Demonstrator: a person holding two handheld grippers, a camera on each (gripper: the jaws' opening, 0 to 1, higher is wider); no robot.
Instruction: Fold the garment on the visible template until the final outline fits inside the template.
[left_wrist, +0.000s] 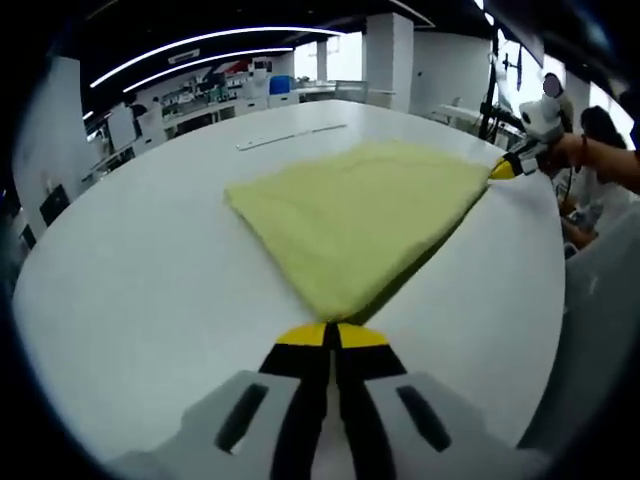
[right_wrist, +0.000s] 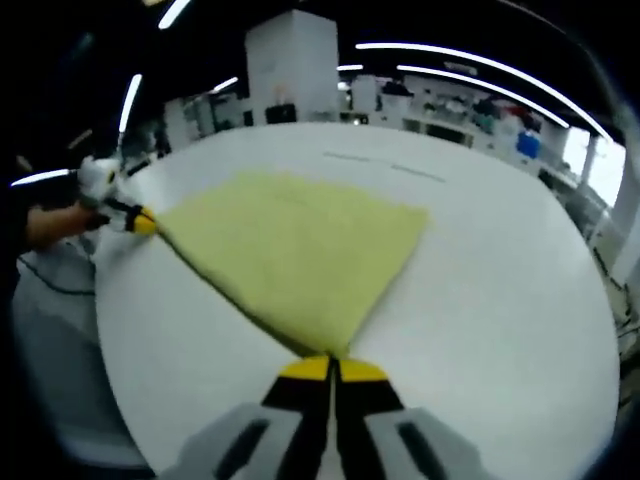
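A wide white counter (left_wrist: 130, 290) is carrying everything here, and its far edge is curving away toward a bright workroom of benches and pillars. On that far part of the counter, thin pale lines (left_wrist: 290, 137) are lying on the surface; what they mark out is too faint to tell.

A yellow-green cloth (left_wrist: 360, 215) is lying flat across the middle of the counter, folded into a roughly triangular shape with two long points stretching toward opposite edges. A doubled layer is showing along its lower edge in the left gripper view.

The left tool (left_wrist: 331, 338) is sitting low at one point of the cloth (right_wrist: 300, 255), its yellow-tipped jaws pressed together with that corner pinched between them. In the right gripper view the same tool (right_wrist: 147, 224) is appearing at the left, gripping that corner near the counter's edge, with a person's hand (right_wrist: 60, 222) behind it.

The right tool (right_wrist: 331, 368) is closed the same way on the opposite point, jaws meeting with no gap and cloth caught between them. In the left gripper view it (left_wrist: 503, 170) is showing at the far right corner of the cloth, held by a hand (left_wrist: 570, 150) wearing a wrist band.
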